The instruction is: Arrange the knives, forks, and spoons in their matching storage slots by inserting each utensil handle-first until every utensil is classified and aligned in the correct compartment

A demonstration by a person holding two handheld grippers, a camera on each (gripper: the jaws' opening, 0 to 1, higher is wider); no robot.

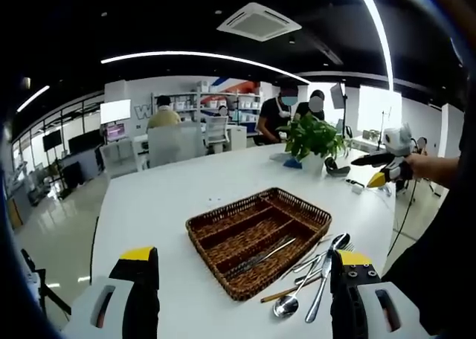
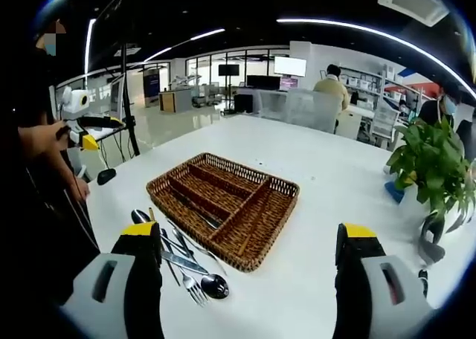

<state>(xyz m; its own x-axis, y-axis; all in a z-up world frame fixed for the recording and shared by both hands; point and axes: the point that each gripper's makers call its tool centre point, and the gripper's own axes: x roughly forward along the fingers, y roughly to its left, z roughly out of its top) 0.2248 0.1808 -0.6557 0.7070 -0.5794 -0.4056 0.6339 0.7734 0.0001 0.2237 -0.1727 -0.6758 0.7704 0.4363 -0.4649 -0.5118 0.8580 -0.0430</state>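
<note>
A brown wicker cutlery basket [image 1: 223,224] [image 2: 279,209] with long slots lies on the white table [image 1: 163,198] [image 2: 327,168]. A couple of metal utensils [image 1: 260,256] [image 2: 195,207] lie in its slots. Loose spoons, a knife and a fork [image 1: 316,273] [image 2: 181,263] lie in a heap beside the basket at the table's near edge. My left gripper [image 1: 244,256] is open above the near edge, empty. My right gripper [image 2: 250,230] is open too, empty, short of the basket. In each view the other gripper [image 1: 387,164] [image 2: 83,123] is held in a hand off to the side.
A potted green plant [image 1: 312,138] [image 2: 435,168] stands on the table past the basket, with small dark items [image 1: 336,168] near it. Chairs [image 1: 175,142] and several people are at the table's far end. The person's dark sleeve [image 2: 44,205] is beside the heap.
</note>
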